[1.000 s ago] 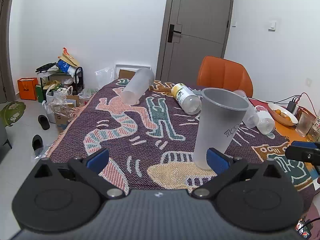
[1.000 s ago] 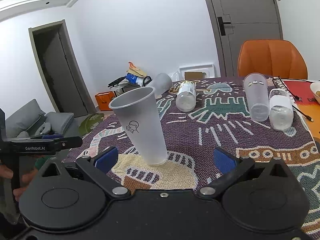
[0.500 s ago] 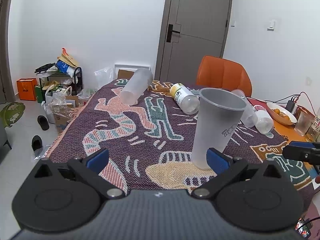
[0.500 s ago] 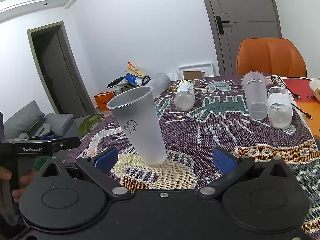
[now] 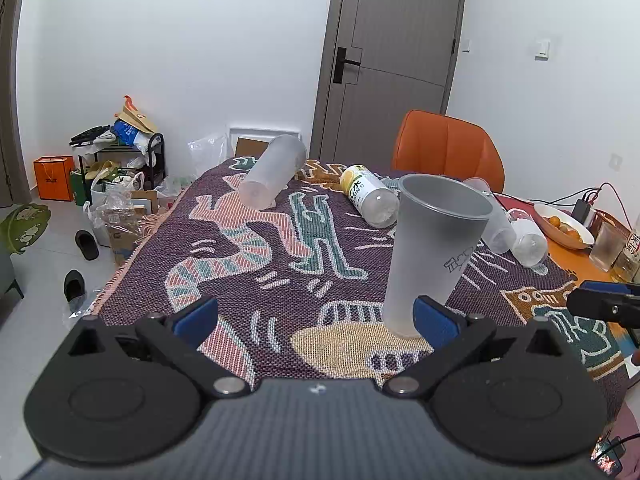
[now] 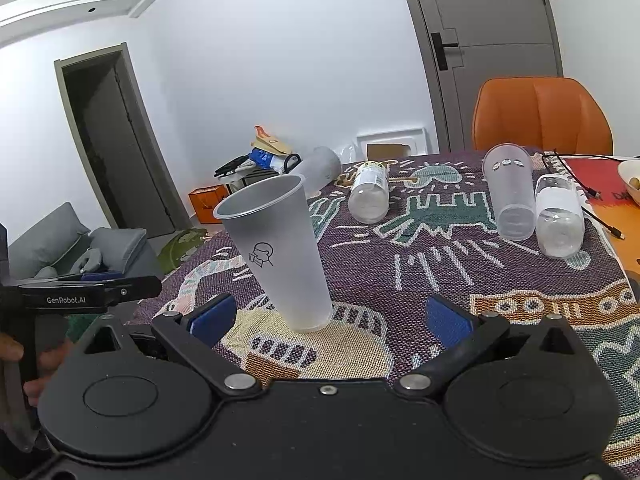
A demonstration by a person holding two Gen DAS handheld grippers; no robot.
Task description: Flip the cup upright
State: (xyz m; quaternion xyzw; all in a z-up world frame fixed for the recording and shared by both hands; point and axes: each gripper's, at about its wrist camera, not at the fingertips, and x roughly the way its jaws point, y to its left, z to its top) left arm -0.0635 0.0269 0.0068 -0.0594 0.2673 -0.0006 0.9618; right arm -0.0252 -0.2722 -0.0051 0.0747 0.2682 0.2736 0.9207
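Little has shifted since the earlier frames: both tongs have eased back a touch from the frosted cup [image 5: 434, 252], which already stood upright then and stands so now, mouth up, on the yellow patch of the patterned cloth [image 5: 260, 256] over the worktop.

Left tongs [image 5: 316, 316] are spread wide and hold nothing; in the left view the cup's base shows just behind the right-hand blue pad [image 5: 434, 316], though whether it touches cannot be told. Right tongs [image 6: 328, 318] are likewise apart and empty; in the right view the cup [image 6: 280, 256] sits between the pads, nearer the left one, clear of both.

Other vessels lie on their sides farther back — a frosted tumbler [image 5: 272, 176] near the far edge, a labelled bottle [image 5: 370, 196], a clear cup [image 6: 510, 192] and a clear bottle [image 6: 560, 216] beside it.

By the look of it the flip on this cup is done and the step in hand is the retreat; to do that well, draw each set of tongs straight back along its own line, keeping the pads wide, so nothing grazes the narrow base — a tall, light cup on soft weave would tip at a nudge. If another cup is next, lift clear before swinging across.
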